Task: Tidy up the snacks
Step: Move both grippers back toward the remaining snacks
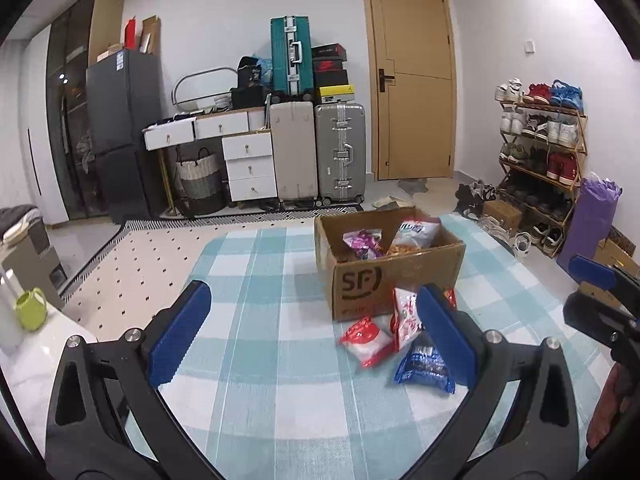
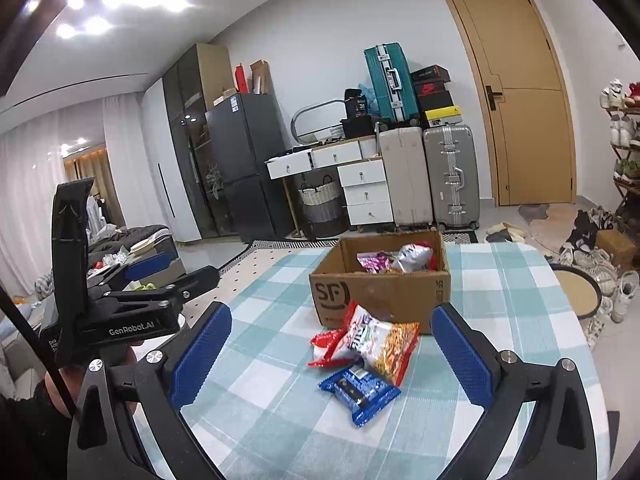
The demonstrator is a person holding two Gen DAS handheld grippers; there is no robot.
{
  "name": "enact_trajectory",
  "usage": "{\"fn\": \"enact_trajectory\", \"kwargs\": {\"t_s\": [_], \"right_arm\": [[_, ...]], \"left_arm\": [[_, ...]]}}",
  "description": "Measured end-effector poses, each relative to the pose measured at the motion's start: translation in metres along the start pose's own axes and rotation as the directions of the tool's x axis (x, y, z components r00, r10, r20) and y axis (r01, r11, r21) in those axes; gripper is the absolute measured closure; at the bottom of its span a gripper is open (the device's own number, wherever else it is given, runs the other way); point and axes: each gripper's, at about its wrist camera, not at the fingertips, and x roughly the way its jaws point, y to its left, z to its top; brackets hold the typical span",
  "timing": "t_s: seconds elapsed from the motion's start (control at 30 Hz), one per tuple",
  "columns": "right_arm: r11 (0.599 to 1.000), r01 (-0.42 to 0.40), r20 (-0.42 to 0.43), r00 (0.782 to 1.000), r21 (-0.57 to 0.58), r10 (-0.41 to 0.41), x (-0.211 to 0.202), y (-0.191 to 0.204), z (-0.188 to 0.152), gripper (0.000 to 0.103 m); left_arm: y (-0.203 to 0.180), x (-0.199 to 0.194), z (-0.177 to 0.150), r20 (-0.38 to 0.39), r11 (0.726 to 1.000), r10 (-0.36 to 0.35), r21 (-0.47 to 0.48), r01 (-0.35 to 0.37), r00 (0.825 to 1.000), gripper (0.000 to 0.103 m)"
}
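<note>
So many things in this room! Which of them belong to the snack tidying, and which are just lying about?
Job:
- cardboard box, some packets already inside
- blue packet
- orange snack bag
- red packet

Lying about:
- suitcases
- shoe rack
- fridge
- green mug

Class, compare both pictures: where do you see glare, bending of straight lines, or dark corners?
Right wrist view: blown-out ceiling lights glare top left, and the tan wooden door leans and bows. Left wrist view: no such glare; the door curves slightly. Both views: black fisheye corners.
</note>
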Motion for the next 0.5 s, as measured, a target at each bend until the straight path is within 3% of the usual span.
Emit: {"fn": "enact_trajectory", "kwargs": {"t_s": [0.17,0.5], "right_arm": [[0.998,0.011,-0.046,0.999,0.059,-0.009,0.015,-0.01,-0.019,0.001],[0.995,0.017,-0.125,0.992,0.095,-0.005,0.048,-0.025,-0.044,0.001]], "left_arm": [[0.011,0.017,-0.032,-0.046,0.998,0.013,-0.054,-0.016,0.999,0.0],[0.009,0.07,-0.058,-0.095,0.997,-0.004,-0.079,-0.004,0.995,0.0]]}}
